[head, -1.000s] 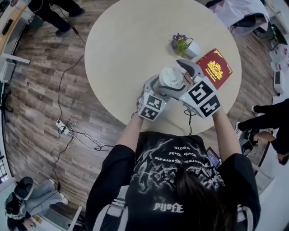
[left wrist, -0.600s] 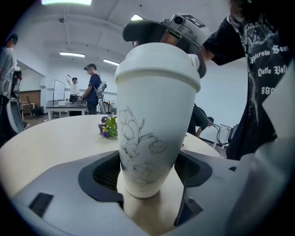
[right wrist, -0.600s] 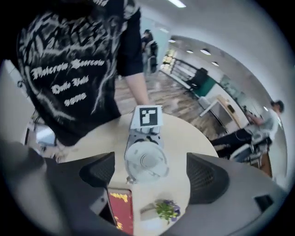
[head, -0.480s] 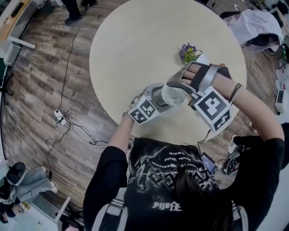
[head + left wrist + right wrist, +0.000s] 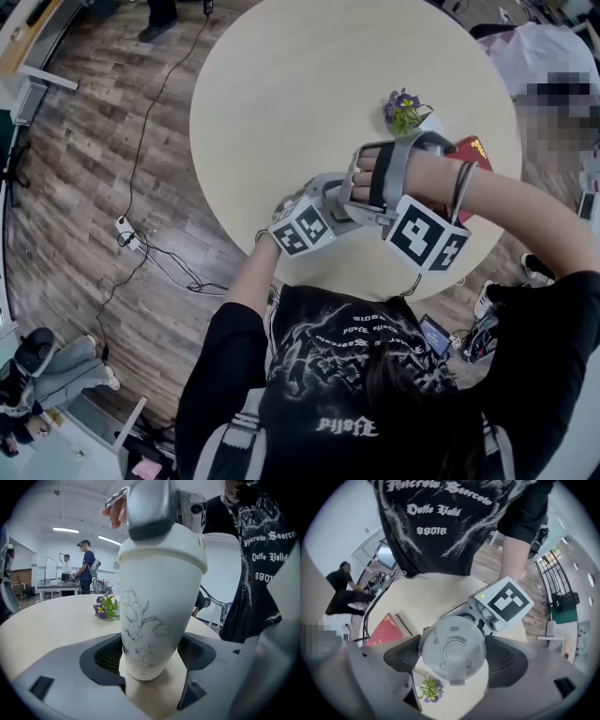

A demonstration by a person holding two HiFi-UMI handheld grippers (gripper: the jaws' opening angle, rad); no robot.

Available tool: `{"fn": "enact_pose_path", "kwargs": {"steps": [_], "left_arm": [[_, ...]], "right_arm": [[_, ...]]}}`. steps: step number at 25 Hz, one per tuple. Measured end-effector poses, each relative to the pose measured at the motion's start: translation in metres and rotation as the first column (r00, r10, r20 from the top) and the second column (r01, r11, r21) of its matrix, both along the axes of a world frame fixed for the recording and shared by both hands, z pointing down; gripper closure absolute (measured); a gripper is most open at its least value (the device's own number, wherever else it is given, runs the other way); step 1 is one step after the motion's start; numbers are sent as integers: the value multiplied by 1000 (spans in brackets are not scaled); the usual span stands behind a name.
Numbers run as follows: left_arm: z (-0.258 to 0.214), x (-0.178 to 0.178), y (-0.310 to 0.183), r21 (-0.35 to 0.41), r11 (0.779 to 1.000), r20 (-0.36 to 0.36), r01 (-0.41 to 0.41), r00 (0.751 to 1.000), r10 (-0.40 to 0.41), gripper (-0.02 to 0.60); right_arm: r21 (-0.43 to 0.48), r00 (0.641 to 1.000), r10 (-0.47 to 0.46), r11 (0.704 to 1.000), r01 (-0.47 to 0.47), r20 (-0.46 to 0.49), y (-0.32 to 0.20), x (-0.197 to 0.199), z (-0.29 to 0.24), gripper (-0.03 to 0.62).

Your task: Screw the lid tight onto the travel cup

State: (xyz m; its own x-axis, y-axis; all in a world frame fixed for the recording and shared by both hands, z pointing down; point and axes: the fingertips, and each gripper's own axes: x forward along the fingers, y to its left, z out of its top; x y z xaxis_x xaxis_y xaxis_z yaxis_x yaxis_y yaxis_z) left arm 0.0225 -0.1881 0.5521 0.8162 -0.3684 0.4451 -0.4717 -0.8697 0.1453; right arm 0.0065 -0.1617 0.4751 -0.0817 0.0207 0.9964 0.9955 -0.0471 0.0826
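A white travel cup (image 5: 154, 616) with a line-drawn flower stands near the front edge of the round table (image 5: 309, 84). My left gripper (image 5: 150, 667) is shut on its lower body, a pad pressing on each side. The grey lid (image 5: 452, 651) sits on top of the cup. My right gripper (image 5: 452, 660) reaches down over it from above. Its jaws are closing, and both pads touch the lid's rim. In the head view the person's right hand and right gripper (image 5: 361, 199) cover the cup, and the left gripper (image 5: 330, 197) comes in from the left.
A small white pot of purple flowers (image 5: 405, 108) stands just behind the cup. A red booklet (image 5: 473, 150) lies to its right, mostly under the forearm. Cables run across the wooden floor at the left. People stand in the background.
The right forearm has swung across over the cup and the hand has turned, so it now hides the lid. The right jaws have narrowed onto the lid. The left gripper still holds the cup.
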Motion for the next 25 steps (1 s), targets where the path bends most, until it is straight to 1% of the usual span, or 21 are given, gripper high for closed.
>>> {"fn": "enact_pose_path", "kwargs": {"steps": [3, 5, 6, 8, 10, 11, 13, 15, 17, 20, 21, 25], "left_arm": [[1, 0, 0, -8, 1000, 4, 3, 1000, -3, 199], [0, 0, 0, -9, 1000, 1, 10, 1000, -10, 199], [-1, 1, -1, -6, 1000, -5, 16, 1000, -16, 199], [1, 1, 0, -10, 1000, -12, 29, 1000, -29, 199], [6, -1, 1, -28, 998, -9, 48, 999, -48, 199], [8, -1, 1, -32, 998, -10, 58, 998, -59, 199], [9, -2, 1, -36, 996, -14, 76, 997, -77, 198], [9, -3, 2, -39, 995, -15, 87, 996, -87, 198], [9, -3, 3, -44, 994, -14, 96, 995, -96, 198], [8, -2, 1, -42, 992, -13, 118, 993, -119, 198], [8, -1, 1, -40, 991, -13, 128, 992, -128, 198], [10, 1, -1, -41, 986, -15, 162, 987, -162, 196]], "right_arm": [[-66, 988, 152, 986, -153, -16, 4, -5, -1, 164], [-87, 972, 236, 968, -237, -20, 5, -8, -2, 164], [-100, 958, 285, 953, -285, -19, 5, -9, -2, 164], [-135, 920, 392, 910, -391, -19, 5, -12, -2, 166], [-177, 864, 503, 849, -498, -18, 5, -17, -2, 166], [-202, 829, 559, 810, -551, -18, 4, -19, -2, 166], [-254, 744, 668, 716, -650, -20, 2, -22, -1, 168], [-306, 646, 763, 611, -730, -17, 1, -27, -2, 168], [-363, 539, 842, 500, -787, -10, 0, -32, -5, 166], [-458, 364, 931, 321, -829, -8, -6, -36, -10, 166], [-484, 308, 951, 266, -834, -8, -8, -37, -12, 166], [-571, 93, 996, 69, -818, -14, -16, -38, -15, 166]]}}
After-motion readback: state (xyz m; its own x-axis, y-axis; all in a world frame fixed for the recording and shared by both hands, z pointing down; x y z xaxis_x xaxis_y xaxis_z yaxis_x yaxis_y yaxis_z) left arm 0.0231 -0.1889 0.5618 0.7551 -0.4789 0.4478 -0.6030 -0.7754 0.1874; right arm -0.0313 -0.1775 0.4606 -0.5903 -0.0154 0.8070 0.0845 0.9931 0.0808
